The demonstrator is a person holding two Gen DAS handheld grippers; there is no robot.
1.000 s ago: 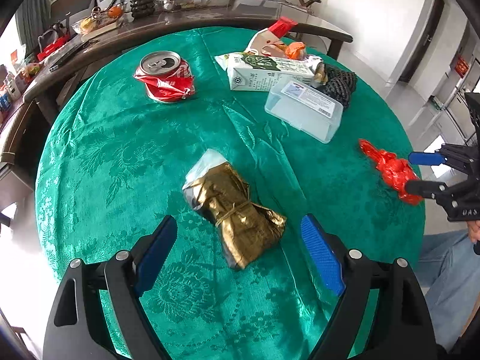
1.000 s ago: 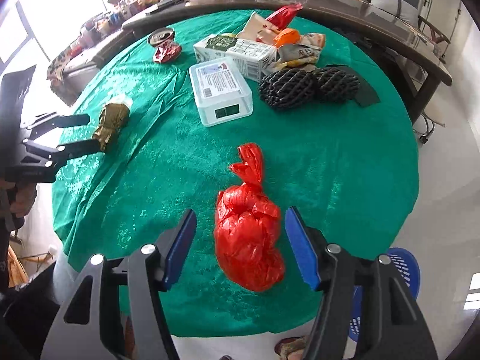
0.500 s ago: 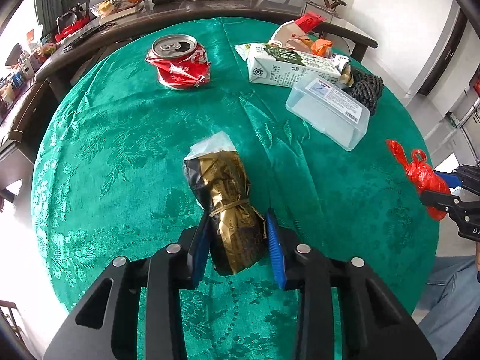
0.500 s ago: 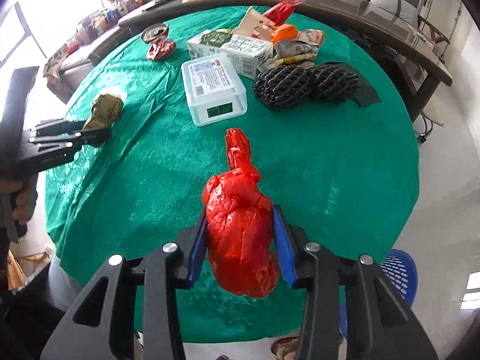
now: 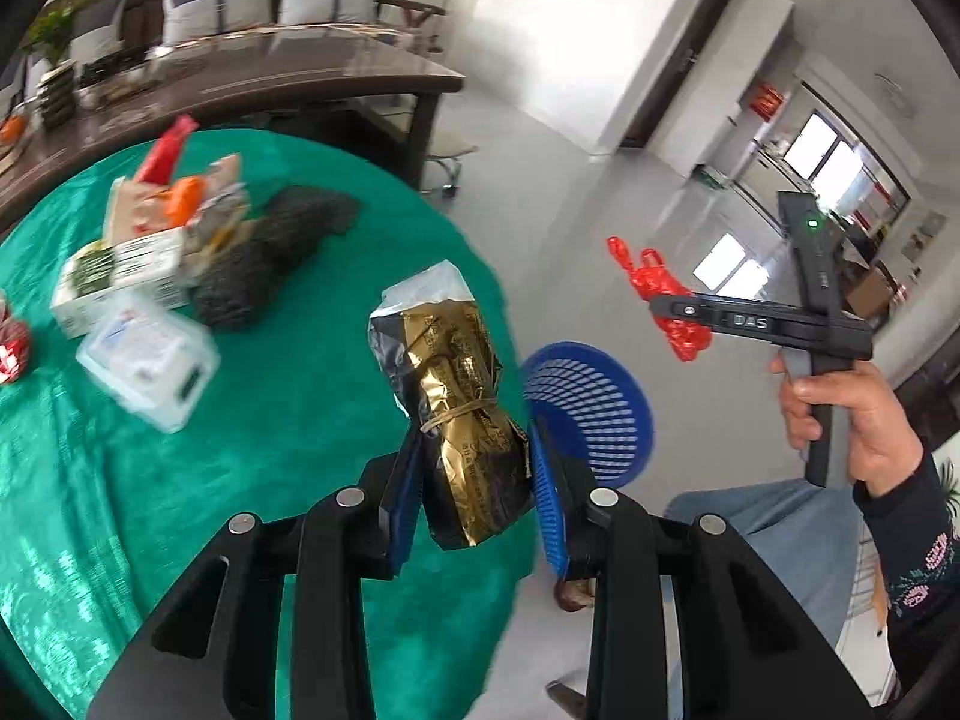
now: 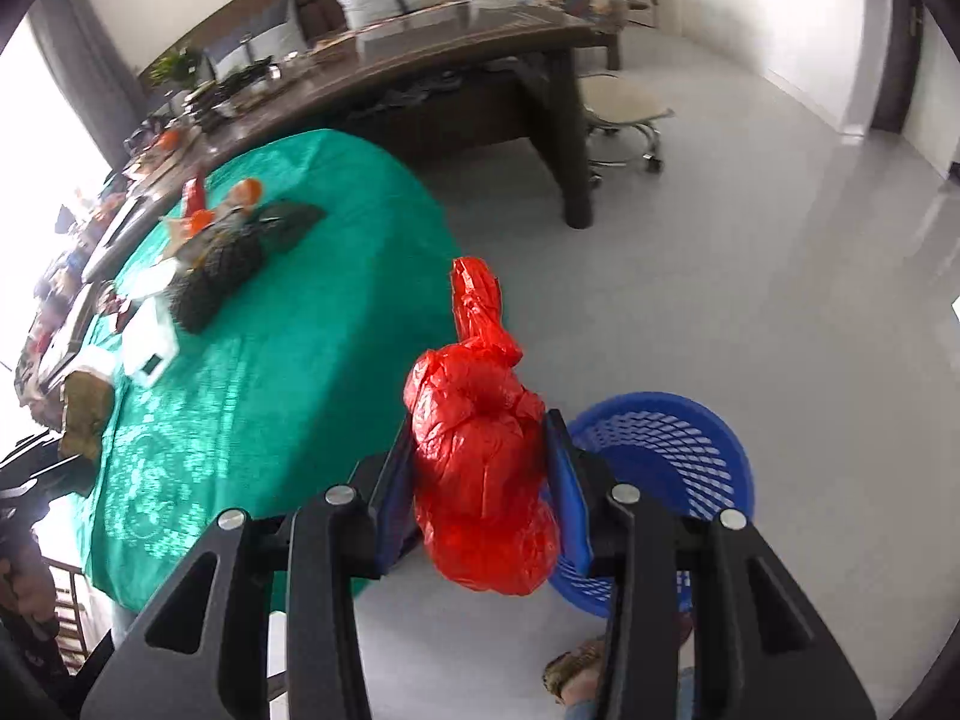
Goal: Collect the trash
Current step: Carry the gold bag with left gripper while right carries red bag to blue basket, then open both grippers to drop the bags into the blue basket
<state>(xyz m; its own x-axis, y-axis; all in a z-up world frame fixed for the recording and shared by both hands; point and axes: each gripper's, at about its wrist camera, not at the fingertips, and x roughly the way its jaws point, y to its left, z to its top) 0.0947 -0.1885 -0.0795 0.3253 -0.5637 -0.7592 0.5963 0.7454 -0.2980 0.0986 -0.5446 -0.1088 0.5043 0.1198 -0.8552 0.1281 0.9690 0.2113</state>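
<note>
Gold packet [image 5: 465, 420] clamped in downward-tilted left hand-held gripper [image 5: 471, 498]; right hand-held gripper [image 6: 480, 486] clamps red bag [image 6: 480, 456].

The gold bag [image 5: 465, 420] is shiny, crinkly foil. The red bag [image 6: 486, 468] is thin, wrinkled plastic — glossy. The basket [image 6: 678, 438] is blue plastic mesh. The tablecloth [image 5: 180, 480] is green cloth with a soft shine — flowers woven in.

The blue basket [image 5: 591, 396] sits partly hidden behind the gold packet [image 5: 465, 414] and the table's edge. On the right wrist view the red bag [image 6: 483, 468] covers its near-left side, and the far clutter on the green tablecloth [image 6: 270, 360] is blurred beyond telling
</note>
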